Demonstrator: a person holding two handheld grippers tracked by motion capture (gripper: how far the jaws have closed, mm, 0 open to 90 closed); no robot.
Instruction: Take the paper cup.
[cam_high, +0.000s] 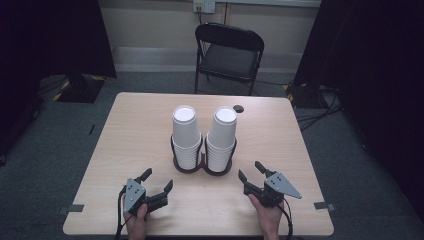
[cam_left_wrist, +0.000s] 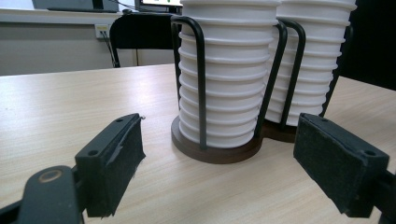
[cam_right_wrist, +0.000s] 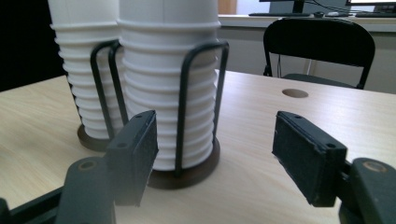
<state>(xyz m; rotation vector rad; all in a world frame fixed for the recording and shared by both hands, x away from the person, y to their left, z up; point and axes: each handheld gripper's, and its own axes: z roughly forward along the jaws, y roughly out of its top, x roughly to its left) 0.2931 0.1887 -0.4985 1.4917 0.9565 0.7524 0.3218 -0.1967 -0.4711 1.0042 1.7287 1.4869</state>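
Cup stacks (cam_high: 186, 135) (cam_high: 221, 137) stand upside down in a black wire holder (cam_high: 202, 162) mid-table (cam_high: 140, 130); your left gripper (cam_high: 156, 183) and right gripper (cam_high: 251, 171) sit near it, jaws spread, empty.

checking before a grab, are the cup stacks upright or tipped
Upright: both cup stacks stand straight in their wire holders on the table.

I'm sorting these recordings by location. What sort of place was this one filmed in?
Probably an office or lab room set up for recording: a lone wooden table on grey carpet, dark curtains at both sides, a black folding chair, and a desk with monitors behind.
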